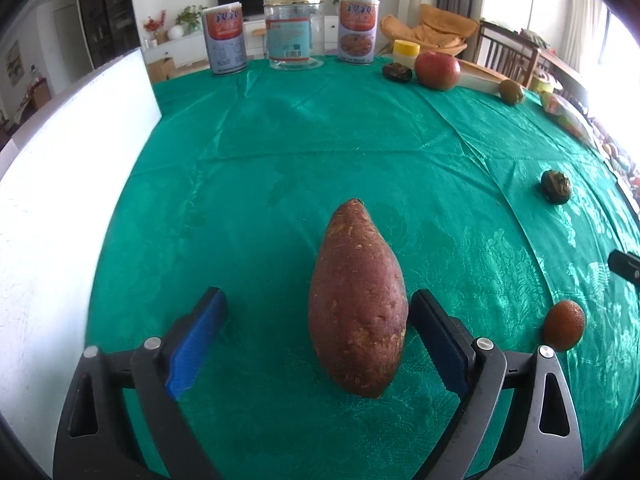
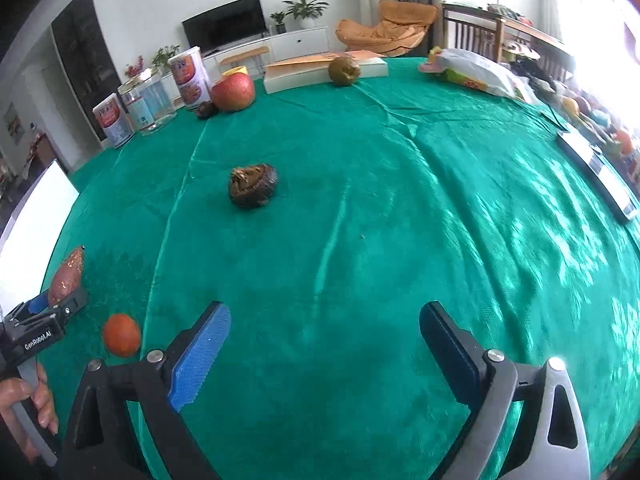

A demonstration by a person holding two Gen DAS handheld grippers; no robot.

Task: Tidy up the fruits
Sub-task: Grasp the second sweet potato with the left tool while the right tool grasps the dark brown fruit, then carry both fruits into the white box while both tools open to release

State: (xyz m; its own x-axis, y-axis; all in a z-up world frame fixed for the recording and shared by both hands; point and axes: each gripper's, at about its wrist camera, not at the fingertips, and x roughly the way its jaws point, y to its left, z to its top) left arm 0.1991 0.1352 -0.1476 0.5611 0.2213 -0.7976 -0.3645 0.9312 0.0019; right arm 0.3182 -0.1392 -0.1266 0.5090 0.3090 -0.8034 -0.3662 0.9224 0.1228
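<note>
Left gripper [image 1: 318,316], jaws spread, straddles a sweet potato [image 1: 357,300] near the white board [image 1: 72,184]; right gripper [image 2: 324,344], spread, empty, faces bare green cloth [image 2: 380,208].

Between the left gripper's [image 1: 318,312] blue ribbed pads [image 1: 196,340] lies a reddish-purple sweet potato [image 1: 358,300] flecked with tan. Under it spreads an emerald tablecloth [image 1: 280,152] with a tone-on-tone leaf damask. Right of the tongs sits a rust-orange fruit [image 1: 564,330]; far ahead, a red apple [image 1: 437,70] streaked yellow and silver-grey cans [image 1: 224,40] with orange labels.
</note>
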